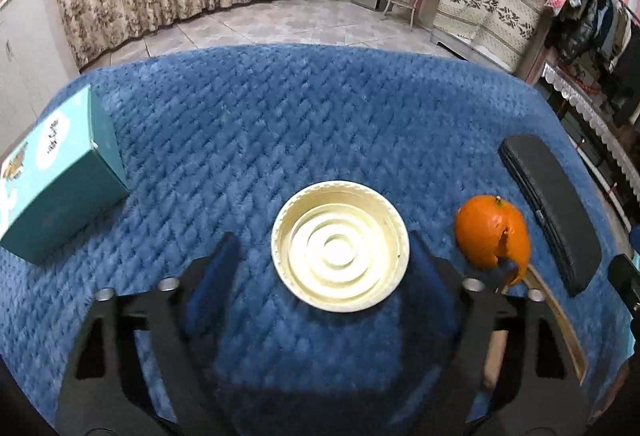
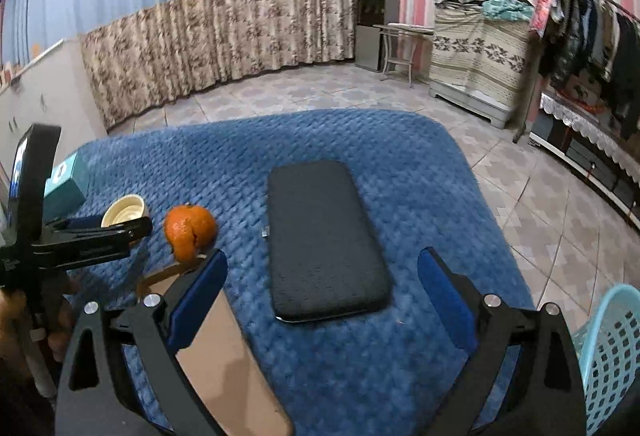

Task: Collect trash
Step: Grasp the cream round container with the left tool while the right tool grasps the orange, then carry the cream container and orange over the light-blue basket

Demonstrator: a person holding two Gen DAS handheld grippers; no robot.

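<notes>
A round cream lid (image 1: pixel 340 246) lies hollow side up on the blue quilted cloth (image 1: pixel 280 124). My left gripper (image 1: pixel 322 256) straddles it: the right finger sits at the lid's rim, while a gap shows at the left finger. Just right of the lid stands a curled orange peel (image 1: pixel 492 232). In the right wrist view the same peel (image 2: pixel 190 230) and lid (image 2: pixel 124 212) are at the left, with the left gripper (image 2: pixel 116 222) around the lid. My right gripper (image 2: pixel 320 276) is open above the near end of a black case (image 2: pixel 324 240), touching nothing.
A teal box (image 1: pixel 60 172) stands at the cloth's left edge. The black case (image 1: pixel 552 212) lies right of the peel. A brown flat piece (image 2: pixel 224 356) lies under my right gripper's left finger. A light blue basket (image 2: pixel 612 356) is at the near right. Tiled floor surrounds the cloth.
</notes>
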